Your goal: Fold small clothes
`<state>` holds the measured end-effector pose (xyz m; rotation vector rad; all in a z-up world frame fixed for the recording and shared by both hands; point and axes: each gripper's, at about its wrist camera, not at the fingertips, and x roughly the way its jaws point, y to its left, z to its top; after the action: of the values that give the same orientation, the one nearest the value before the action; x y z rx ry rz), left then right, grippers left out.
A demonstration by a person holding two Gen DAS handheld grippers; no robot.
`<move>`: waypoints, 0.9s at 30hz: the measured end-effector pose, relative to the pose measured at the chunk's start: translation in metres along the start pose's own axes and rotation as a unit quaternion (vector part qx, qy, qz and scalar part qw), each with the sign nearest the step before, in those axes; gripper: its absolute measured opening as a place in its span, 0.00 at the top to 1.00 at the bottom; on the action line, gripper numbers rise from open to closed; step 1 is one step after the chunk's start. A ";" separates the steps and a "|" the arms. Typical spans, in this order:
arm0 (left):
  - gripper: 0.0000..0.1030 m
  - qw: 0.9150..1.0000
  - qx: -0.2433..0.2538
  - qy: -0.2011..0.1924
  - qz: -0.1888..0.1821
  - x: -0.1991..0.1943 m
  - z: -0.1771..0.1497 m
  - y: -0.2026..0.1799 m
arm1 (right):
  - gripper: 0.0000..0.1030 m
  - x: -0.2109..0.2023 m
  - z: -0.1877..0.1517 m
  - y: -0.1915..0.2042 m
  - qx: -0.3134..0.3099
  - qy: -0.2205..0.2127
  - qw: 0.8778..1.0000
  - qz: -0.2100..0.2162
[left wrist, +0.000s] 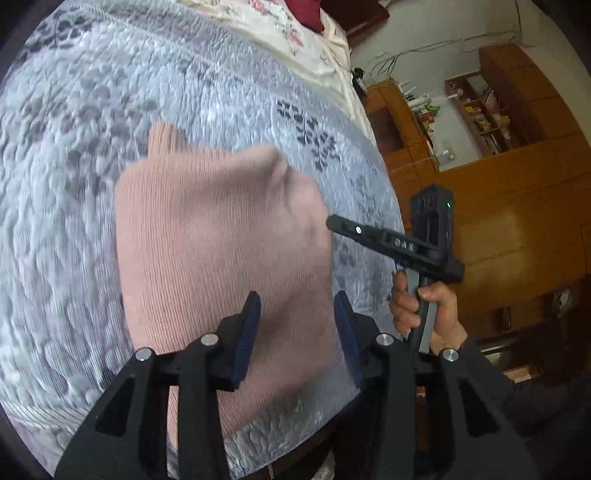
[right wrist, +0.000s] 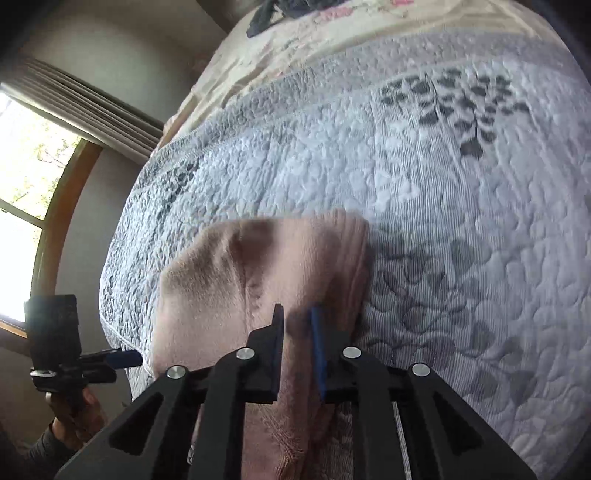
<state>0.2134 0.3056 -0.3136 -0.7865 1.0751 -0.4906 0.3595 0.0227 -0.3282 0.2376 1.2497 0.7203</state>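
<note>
Lying on the quilt (left wrist: 92,184), the pink knit (left wrist: 221,240) sits folded near the bed's edge. The left gripper (left wrist: 297,332) hovers over it, spread wide and empty. The right gripper (right wrist: 297,347) is narrowly parted; whether it pinches the knit I cannot tell.

- A bed (left wrist: 92,229) fills most of both frames, covered by a grey-white quilted bedspread (right wrist: 461,229) with dark leaf prints.
- A pink ribbed knit garment (left wrist: 221,240) lies on the bedspread, centre of the left wrist view, lower centre of the right.
- A cream floral sheet (left wrist: 280,26) covers the bed along the top edge.
</note>
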 end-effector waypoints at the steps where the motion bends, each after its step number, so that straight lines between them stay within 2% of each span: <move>1: 0.60 1.000 -0.001 -0.004 0.005 0.002 0.013 0.003 | 0.85 0.000 0.005 0.007 -0.009 -0.003 1.000 0.003; 4: 0.62 0.999 -0.011 0.020 0.037 0.024 0.040 0.028 | 0.86 0.031 0.016 0.018 -0.037 0.047 0.998 -0.007; 6: 0.72 0.998 -0.038 0.039 0.041 0.042 0.046 0.052 | 0.94 0.057 0.018 0.010 -0.053 0.070 0.994 -0.061; 7: 0.82 0.997 -0.045 0.040 0.041 0.046 0.047 0.059 | 1.00 0.064 0.018 0.001 -0.051 0.073 0.994 -0.070; 8: 0.87 0.997 -0.050 0.040 0.041 0.047 0.048 0.064 | 1.00 0.068 0.019 -0.007 -0.037 0.075 0.994 -0.068; 10: 0.87 0.997 -0.049 0.039 0.046 0.046 0.048 0.061 | 1.00 0.063 0.018 -0.010 -0.031 0.075 0.995 -0.054; 11: 0.80 0.997 -0.043 0.037 0.050 0.039 0.050 0.057 | 1.00 0.056 0.017 -0.005 -0.037 0.070 0.995 -0.053; 13: 0.70 0.999 -0.020 0.019 0.035 0.019 0.044 0.040 | 0.94 0.036 0.009 0.010 -0.059 0.058 0.996 -0.042; 14: 0.70 0.999 -0.002 0.017 0.029 0.012 0.039 0.028 | 0.94 0.027 0.002 0.018 -0.072 0.056 0.995 -0.035; 16: 0.70 0.998 0.027 0.026 0.045 0.010 0.025 0.016 | 0.94 0.022 -0.016 0.029 -0.086 0.069 0.994 -0.022; 18: 0.71 0.993 0.038 0.052 0.096 0.028 0.012 0.021 | 0.98 0.034 -0.033 0.031 -0.101 0.090 0.990 -0.040; 20: 0.79 0.989 0.051 0.056 0.127 0.042 0.005 0.027 | 0.98 0.044 -0.040 0.025 -0.108 0.087 0.988 -0.060; 23: 0.77 0.988 0.047 0.047 0.137 0.036 0.006 0.020 | 0.98 0.035 -0.038 0.029 -0.097 0.082 0.989 -0.072; 24: 0.75 0.989 0.052 0.043 0.130 0.030 0.005 0.013 | 0.93 0.027 -0.040 0.036 -0.106 0.076 0.989 -0.072; 26: 0.72 0.991 0.067 0.035 0.111 0.013 -0.005 -0.004 | 0.92 0.009 -0.048 0.050 -0.119 0.066 0.989 -0.061; 27: 0.72 0.990 0.074 0.033 0.113 0.010 -0.012 -0.009 | 0.92 0.006 -0.054 0.055 -0.129 0.065 0.988 -0.062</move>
<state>0.2068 0.2891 -0.3151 -0.5122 1.1592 -0.4001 0.2902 0.0566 -0.3208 -0.1000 1.2673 0.7894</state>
